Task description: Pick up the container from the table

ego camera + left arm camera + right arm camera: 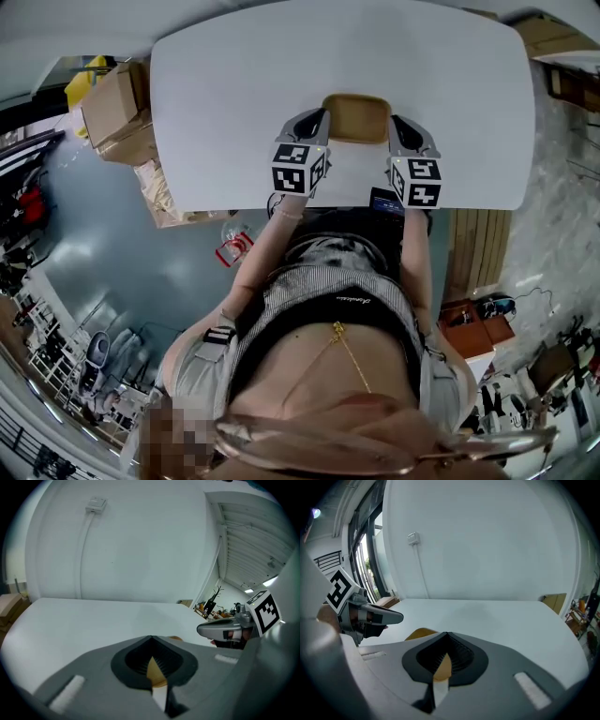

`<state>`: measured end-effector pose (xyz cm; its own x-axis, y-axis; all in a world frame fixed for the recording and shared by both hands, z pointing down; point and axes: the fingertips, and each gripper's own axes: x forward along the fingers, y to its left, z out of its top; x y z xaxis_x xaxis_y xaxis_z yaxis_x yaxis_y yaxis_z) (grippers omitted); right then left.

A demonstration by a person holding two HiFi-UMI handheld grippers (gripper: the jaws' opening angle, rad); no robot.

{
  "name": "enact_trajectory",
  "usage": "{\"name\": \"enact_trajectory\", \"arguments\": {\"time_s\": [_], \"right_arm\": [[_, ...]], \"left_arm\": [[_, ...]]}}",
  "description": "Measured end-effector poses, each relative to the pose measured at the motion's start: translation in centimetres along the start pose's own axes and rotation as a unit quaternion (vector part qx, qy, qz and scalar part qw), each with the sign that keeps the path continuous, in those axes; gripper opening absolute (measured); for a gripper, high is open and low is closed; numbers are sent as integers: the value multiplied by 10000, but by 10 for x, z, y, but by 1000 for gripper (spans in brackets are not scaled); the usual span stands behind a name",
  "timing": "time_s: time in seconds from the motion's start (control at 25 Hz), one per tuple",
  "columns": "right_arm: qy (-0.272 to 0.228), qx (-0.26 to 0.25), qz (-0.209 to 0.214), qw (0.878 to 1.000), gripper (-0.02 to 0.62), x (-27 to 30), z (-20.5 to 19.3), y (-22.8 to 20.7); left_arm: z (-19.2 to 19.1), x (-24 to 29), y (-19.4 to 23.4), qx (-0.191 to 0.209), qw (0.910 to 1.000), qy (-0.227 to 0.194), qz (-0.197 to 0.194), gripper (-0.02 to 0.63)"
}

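Observation:
A shallow tan container (356, 117) sits over the near middle of the white table (225, 94); whether it rests on the table I cannot tell. My left gripper (315, 120) is at its left rim and my right gripper (403, 127) is at its right rim. In the left gripper view the jaws (151, 641) are closed with a tan strip of the container (157, 670) between them. The right gripper view shows the same: jaws (446, 637) closed on a tan strip, with more of the container (419, 633) to their left.
Cardboard boxes (117, 108) are stacked on the floor left of the table. A wooden crate (478, 253) stands at the right. A white wall with a socket (96, 502) and a cable rises behind the table. The person's body fills the near side.

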<state>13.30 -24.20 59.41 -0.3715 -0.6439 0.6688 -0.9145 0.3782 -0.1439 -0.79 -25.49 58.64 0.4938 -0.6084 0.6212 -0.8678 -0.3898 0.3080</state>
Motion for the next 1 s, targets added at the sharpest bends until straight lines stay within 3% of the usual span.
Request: {"name": "enact_trajectory", "arguments": {"time_s": [1.0], "right_arm": [[852, 136, -56, 9963, 26, 33, -59, -17]], "left_arm": [[-47, 27, 23, -68, 9964, 831, 167, 2]]}}
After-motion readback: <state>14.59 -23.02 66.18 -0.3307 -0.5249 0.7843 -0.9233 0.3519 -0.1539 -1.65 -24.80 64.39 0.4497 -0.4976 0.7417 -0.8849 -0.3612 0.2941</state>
